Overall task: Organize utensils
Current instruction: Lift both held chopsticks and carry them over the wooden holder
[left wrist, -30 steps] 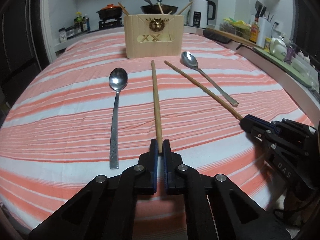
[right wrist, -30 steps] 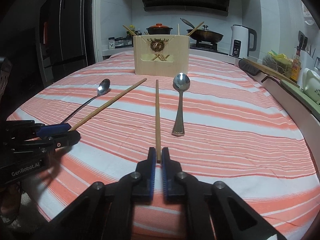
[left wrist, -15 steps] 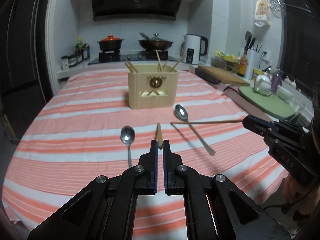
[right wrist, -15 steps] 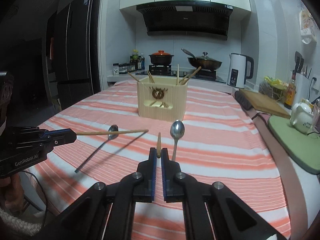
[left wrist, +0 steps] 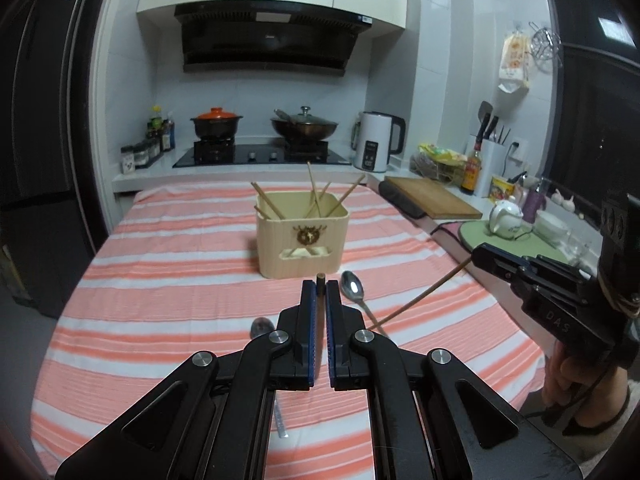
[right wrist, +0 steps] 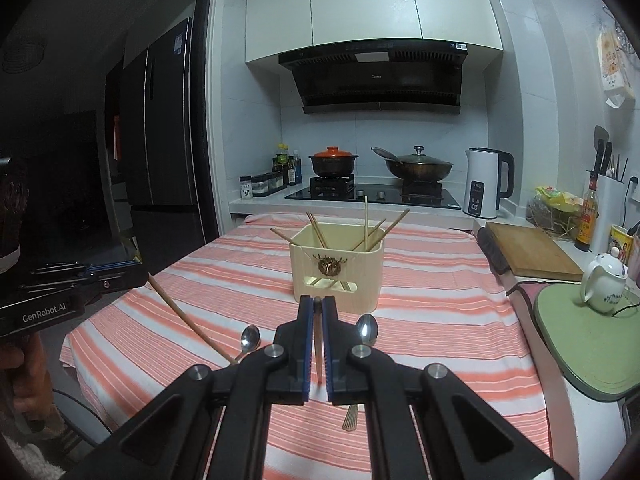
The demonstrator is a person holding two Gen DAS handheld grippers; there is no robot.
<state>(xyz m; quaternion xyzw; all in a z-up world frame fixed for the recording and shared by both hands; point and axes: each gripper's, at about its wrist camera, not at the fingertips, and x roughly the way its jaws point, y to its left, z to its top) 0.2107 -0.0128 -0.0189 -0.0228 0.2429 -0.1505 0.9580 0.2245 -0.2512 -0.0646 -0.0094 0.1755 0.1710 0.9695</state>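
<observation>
A cream utensil holder (left wrist: 302, 236) (right wrist: 338, 264) with several chopsticks in it stands mid-table on the striped cloth (left wrist: 160, 280). My left gripper (left wrist: 320, 286) is shut on a wooden chopstick (left wrist: 320, 279), of which only the end shows here. In the right wrist view the left gripper (right wrist: 142, 276) is at the left, and its chopstick (right wrist: 188, 318) slants down toward the table. My right gripper (right wrist: 317, 302) is shut on a second chopstick (right wrist: 318, 344) (left wrist: 420, 300) that hangs below its jaws. Two spoons (right wrist: 251, 338) (right wrist: 367, 330) lie on the cloth, below both raised grippers.
A wooden cutting board (left wrist: 434, 200), a white teapot (left wrist: 505, 220) on a green mat and a white kettle (left wrist: 376, 146) line the right counter. Behind the table is a stove with two pots (left wrist: 218, 122). A hand (left wrist: 576, 384) holds the right gripper's handle.
Both grippers have risen well above the table, each lifting its chopstick off the cloth. The chopsticks' free ends now droop downward. The spoons have stayed in place.
</observation>
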